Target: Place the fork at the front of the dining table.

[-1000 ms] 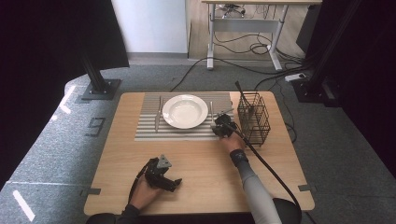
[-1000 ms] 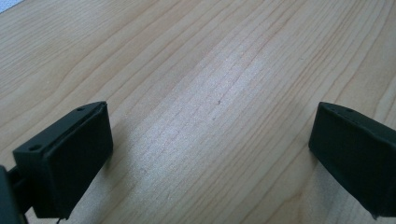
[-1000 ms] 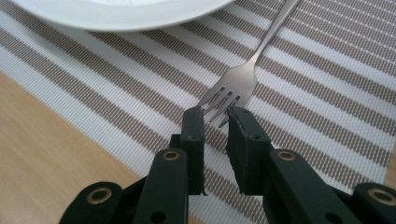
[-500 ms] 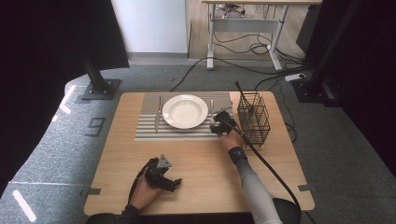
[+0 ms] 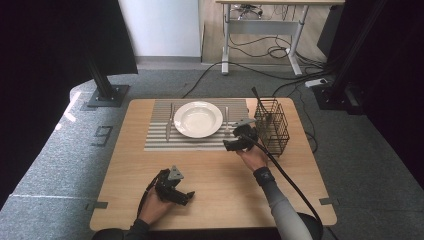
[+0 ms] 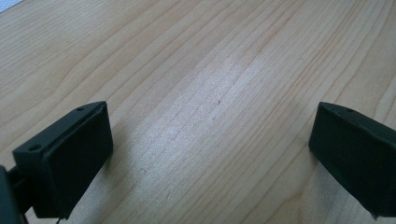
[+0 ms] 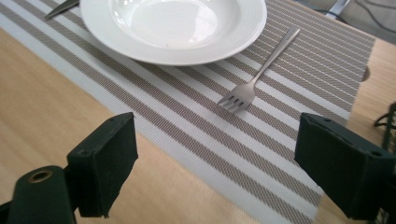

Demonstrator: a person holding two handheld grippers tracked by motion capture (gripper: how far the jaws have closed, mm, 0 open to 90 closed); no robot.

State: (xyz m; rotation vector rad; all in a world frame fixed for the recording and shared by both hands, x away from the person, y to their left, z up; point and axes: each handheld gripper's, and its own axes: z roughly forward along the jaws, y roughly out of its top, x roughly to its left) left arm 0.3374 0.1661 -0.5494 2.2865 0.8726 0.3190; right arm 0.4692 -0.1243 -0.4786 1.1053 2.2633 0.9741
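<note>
A white plate (image 5: 198, 119) (image 7: 173, 23) sits on a striped placemat (image 5: 160, 141) (image 7: 187, 121). Right of the plate a fork (image 5: 226, 120) (image 7: 254, 79) lies free on the mat, and a knife (image 5: 170, 122) lies left of the plate. My right gripper (image 5: 230, 145) (image 7: 215, 172) hovers over the mat's near right corner, short of the fork. Its jaws have just been opening and now stand wide with nothing between them. My left gripper (image 5: 183, 196) (image 6: 210, 154) rests low over bare wood near the table's front edge, open and holding nothing.
A black wire basket (image 5: 272, 126) with a dark utensil sticking out stands just right of the mat, close to my right gripper. The wooden table (image 5: 215, 185) has free room between the mat and the front edge. The right gripper's cable trails along the forearm.
My right gripper has pulled back from the fork toward the person and lifted a little, its jaws spreading apart. The fork stays on the mat. The left gripper has not moved.
</note>
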